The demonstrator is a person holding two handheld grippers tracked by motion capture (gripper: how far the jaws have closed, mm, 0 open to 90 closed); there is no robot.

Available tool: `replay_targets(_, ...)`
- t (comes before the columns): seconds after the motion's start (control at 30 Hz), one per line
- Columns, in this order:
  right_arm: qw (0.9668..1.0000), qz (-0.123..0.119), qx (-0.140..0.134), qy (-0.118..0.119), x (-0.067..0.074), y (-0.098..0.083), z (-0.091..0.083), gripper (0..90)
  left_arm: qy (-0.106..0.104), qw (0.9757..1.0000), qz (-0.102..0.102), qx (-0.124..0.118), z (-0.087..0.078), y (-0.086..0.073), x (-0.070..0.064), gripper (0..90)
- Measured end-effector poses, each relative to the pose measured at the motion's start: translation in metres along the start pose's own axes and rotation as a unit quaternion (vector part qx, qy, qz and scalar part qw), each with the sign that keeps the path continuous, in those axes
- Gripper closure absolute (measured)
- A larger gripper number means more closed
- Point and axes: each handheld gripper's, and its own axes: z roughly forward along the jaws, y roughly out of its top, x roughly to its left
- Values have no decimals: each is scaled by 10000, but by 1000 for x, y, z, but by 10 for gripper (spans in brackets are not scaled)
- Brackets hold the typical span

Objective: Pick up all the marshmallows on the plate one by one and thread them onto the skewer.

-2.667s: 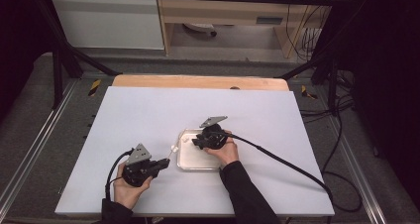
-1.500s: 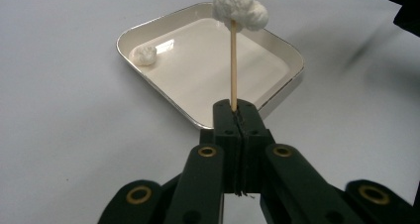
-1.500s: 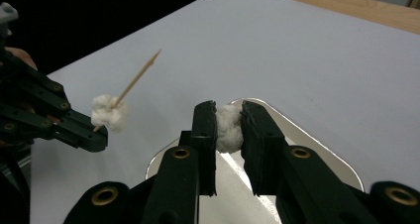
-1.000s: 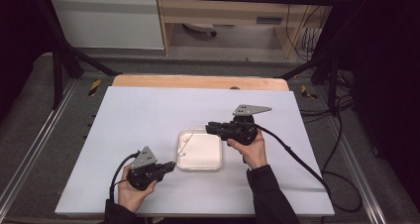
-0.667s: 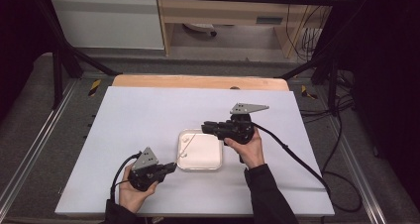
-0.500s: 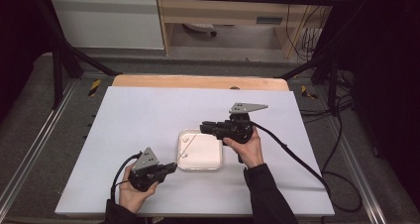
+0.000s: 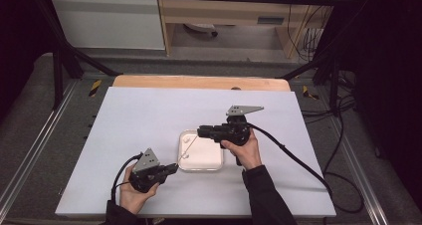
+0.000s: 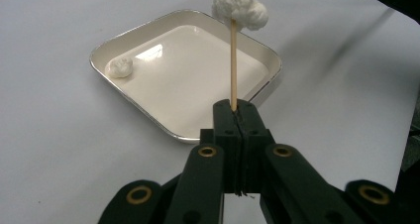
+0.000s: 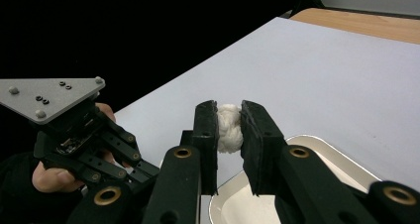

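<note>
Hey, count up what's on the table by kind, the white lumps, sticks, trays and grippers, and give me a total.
White lumps: 3, one on the skewer tip, one lying in the tray, one between the right gripper's pads
Wooden skewer: 1
Tray: 1
Grippers: 2, left gripper, right gripper
Total: 7

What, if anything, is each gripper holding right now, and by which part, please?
The left gripper clamps a thin wooden skewer at its bottom end, with white balls on its top. The right gripper squeezes another white ball by its sides.
</note>
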Motion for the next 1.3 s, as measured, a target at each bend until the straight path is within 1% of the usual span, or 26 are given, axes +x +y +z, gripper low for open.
replay_targets(0.23,9999,63,47,92,0,-3,3,788,44,10000,11,45,1,-1,1,887)
replay_targets(0.37,9999,66,89,127,0,-4,4,796,55,9999,46,97,1,-1,0,887)
replay_targets(0.53,9998,59,108,159,1,-5,6,802,51,9999,43,122,2,-2,0,887)
replay_targets(0.73,9997,102,38,219,3,-7,7,807,66,9999,-25,106,2,-2,0,888)
replay_targets(0.8,9997,82,20,232,4,-9,8,808,96,9999,23,120,2,-3,-1,888)
replay_targets(0.93,9995,103,-25,294,5,-10,10,809,65,9999,12,108,3,-3,-2,888)
replay_targets(1.0,9993,103,-48,346,5,-10,10,809,96,9999,28,90,2,-3,-2,888)
replay_targets(1.3,9991,106,-88,400,7,-13,12,810,114,9999,12,102,3,-3,-2,888)
